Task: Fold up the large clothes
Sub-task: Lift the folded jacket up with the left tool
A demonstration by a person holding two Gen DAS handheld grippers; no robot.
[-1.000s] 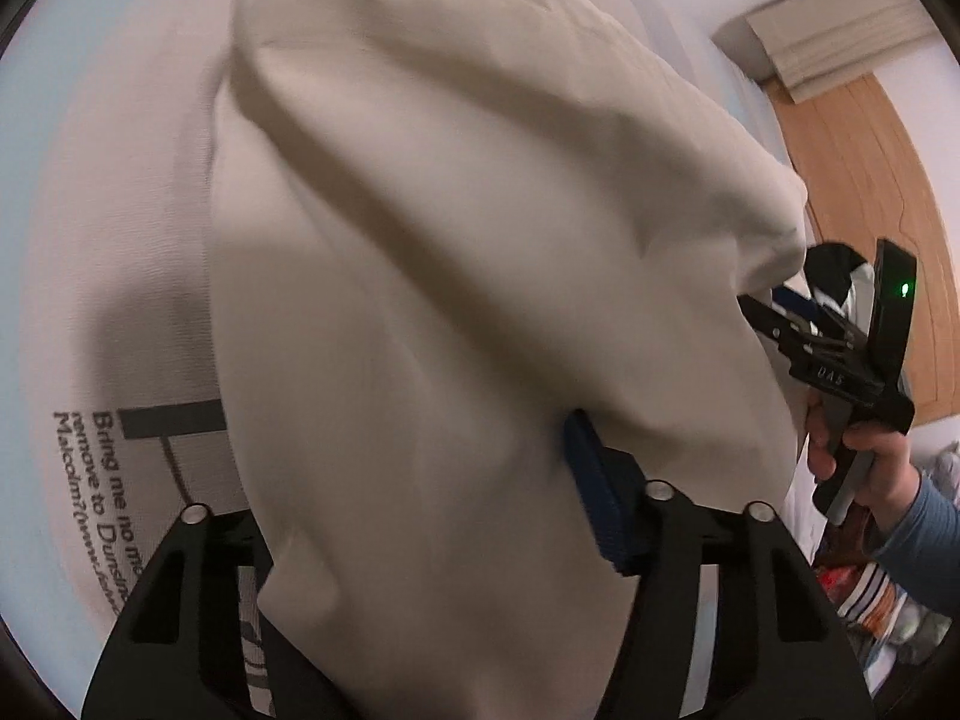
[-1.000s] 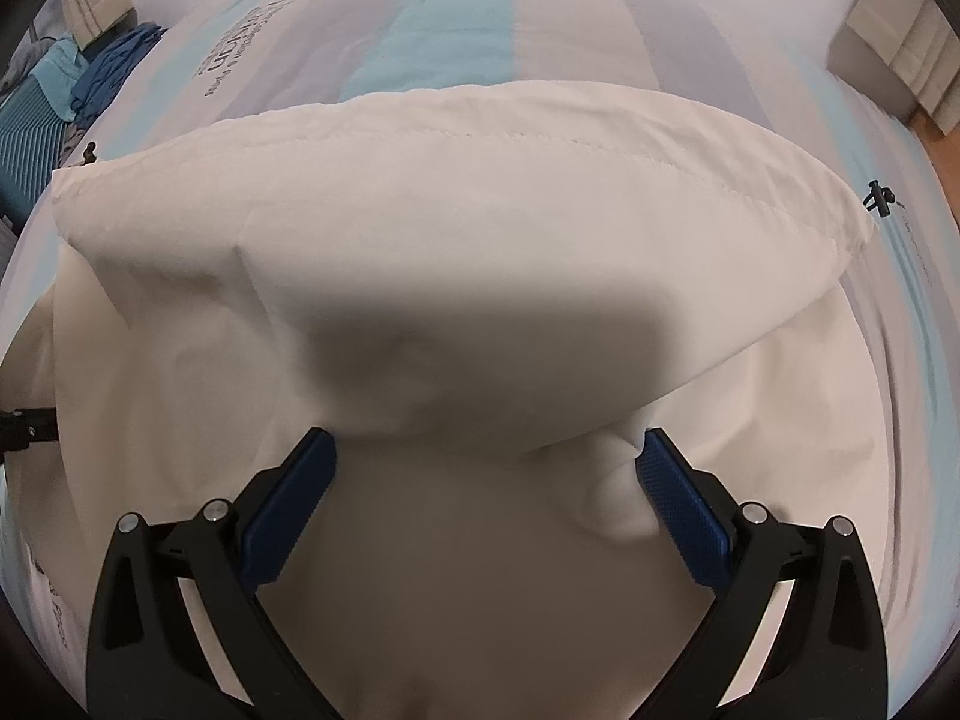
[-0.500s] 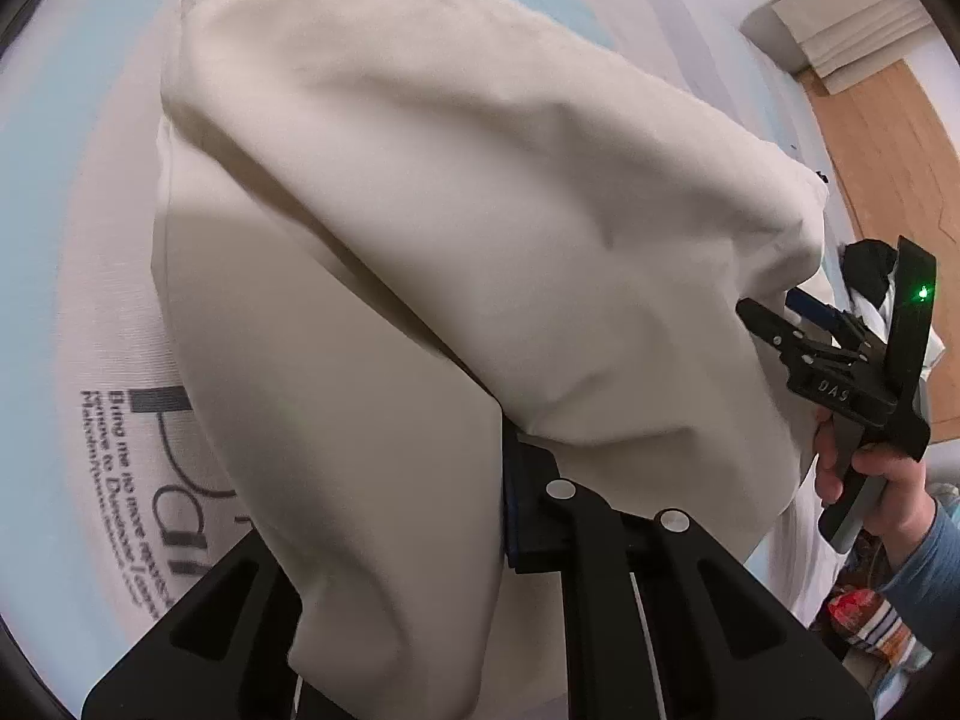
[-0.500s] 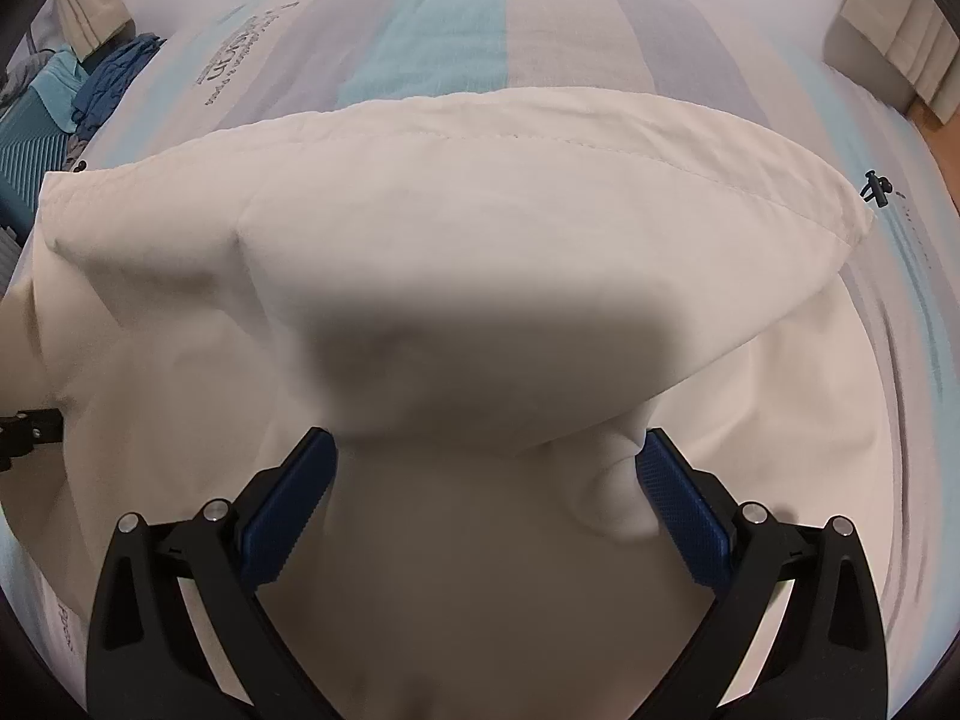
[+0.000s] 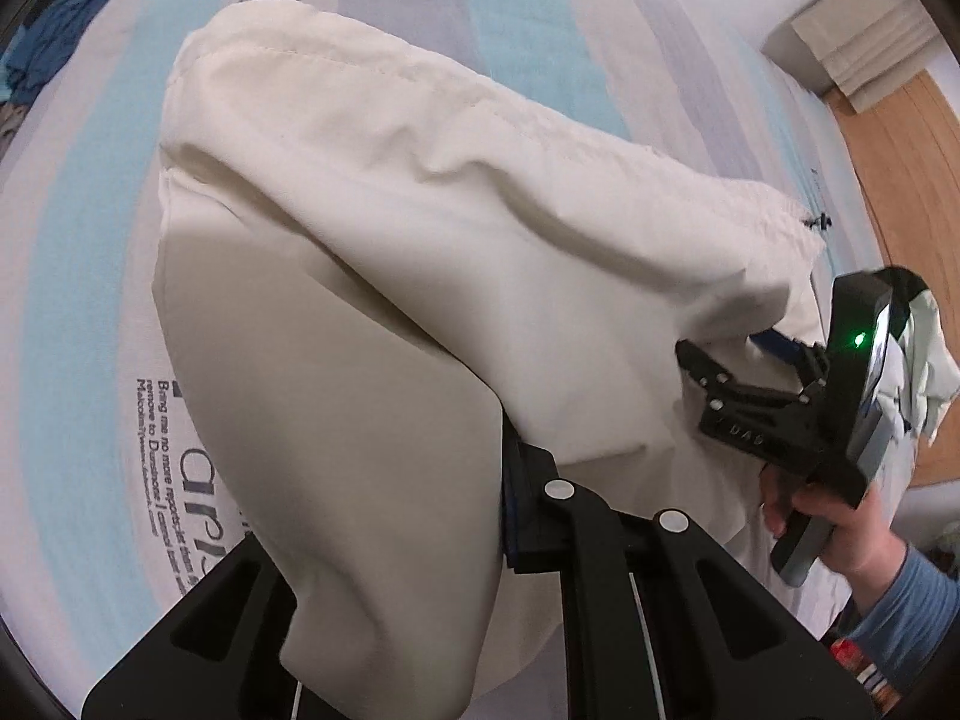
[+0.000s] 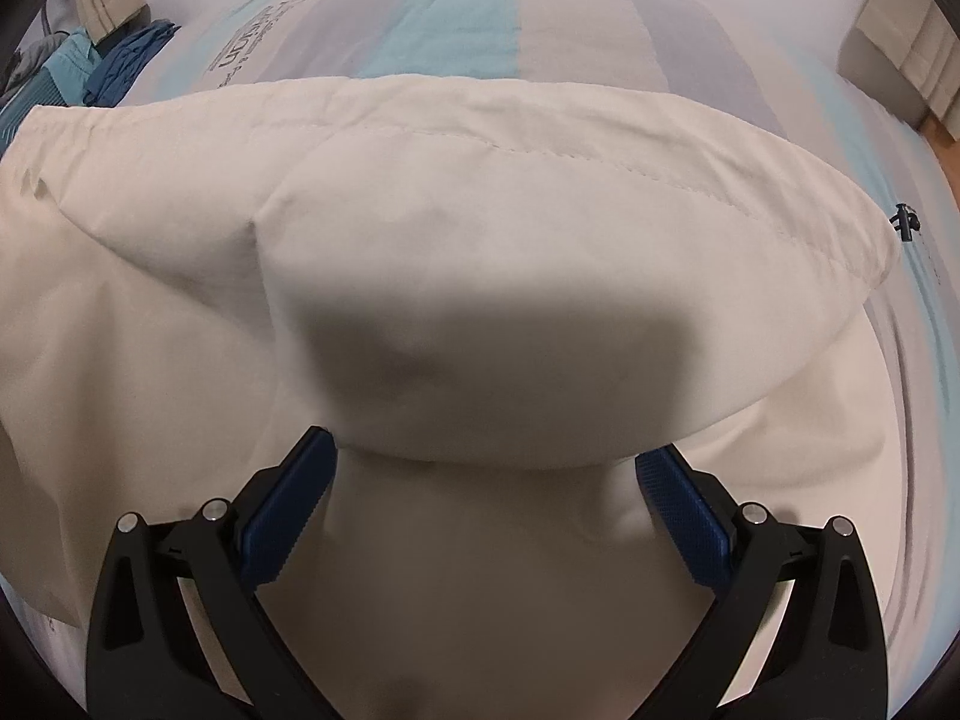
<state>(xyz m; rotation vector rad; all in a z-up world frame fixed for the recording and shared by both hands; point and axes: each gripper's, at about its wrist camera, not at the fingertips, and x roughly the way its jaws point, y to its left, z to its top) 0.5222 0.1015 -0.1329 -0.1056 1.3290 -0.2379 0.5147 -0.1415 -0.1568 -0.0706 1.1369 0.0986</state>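
A large cream garment (image 5: pixel 420 240) lies bunched on the striped mattress (image 5: pixel 72 300). My left gripper (image 5: pixel 501 468) is shut on a fold of it at the near side, and the cloth hangs down over the left finger. In the right wrist view the same garment (image 6: pixel 480 210) fills the frame, its stitched hem running across the top. My right gripper (image 6: pixel 486 456) stands with its jaws wide apart, tips hidden under an overhanging fold, and nothing presses on the blue pads (image 6: pixel 288 510). Seen from the left wrist, the right gripper (image 5: pixel 738 348) sits at the garment's right edge, held by a hand (image 5: pixel 840 528).
A black cord toggle (image 6: pixel 905 221) sticks out at the hem's right end. Blue and teal clothes (image 6: pixel 120 60) are piled at the mattress's far left. Wooden floor (image 5: pixel 900 138) and a beige curtain (image 5: pixel 864 54) lie beyond the right edge.
The left jaws have closed on the cream cloth and the left gripper has risen with it, showing more mattress. The right gripper has stayed put with its jaws just as wide.
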